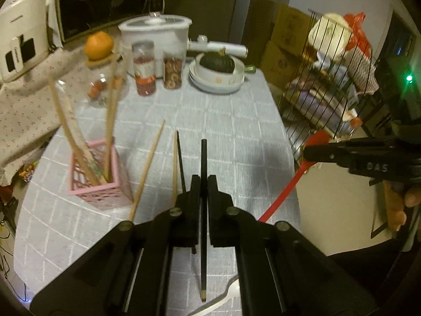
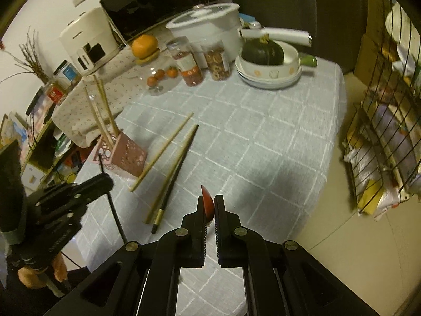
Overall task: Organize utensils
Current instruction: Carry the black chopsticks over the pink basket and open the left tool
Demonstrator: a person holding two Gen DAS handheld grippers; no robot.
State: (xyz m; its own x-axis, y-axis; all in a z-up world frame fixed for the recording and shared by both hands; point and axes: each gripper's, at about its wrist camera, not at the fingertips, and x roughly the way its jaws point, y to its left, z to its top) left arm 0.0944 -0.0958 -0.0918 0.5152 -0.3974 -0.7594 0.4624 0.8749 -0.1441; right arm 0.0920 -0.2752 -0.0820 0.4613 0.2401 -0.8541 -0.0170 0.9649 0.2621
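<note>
**Both tongs hold a utensil above the table**

The left tongs are squeezed tight on one black chopstick, held up over the table. The right tongs are squeezed tight on one red utensil; its long red handle shows in the left view. Three chopsticks lie loose on the table: two light wooden ones and one black one. Just beside them stands one pink holder with three light chopsticks standing in it, tilted.
</note>
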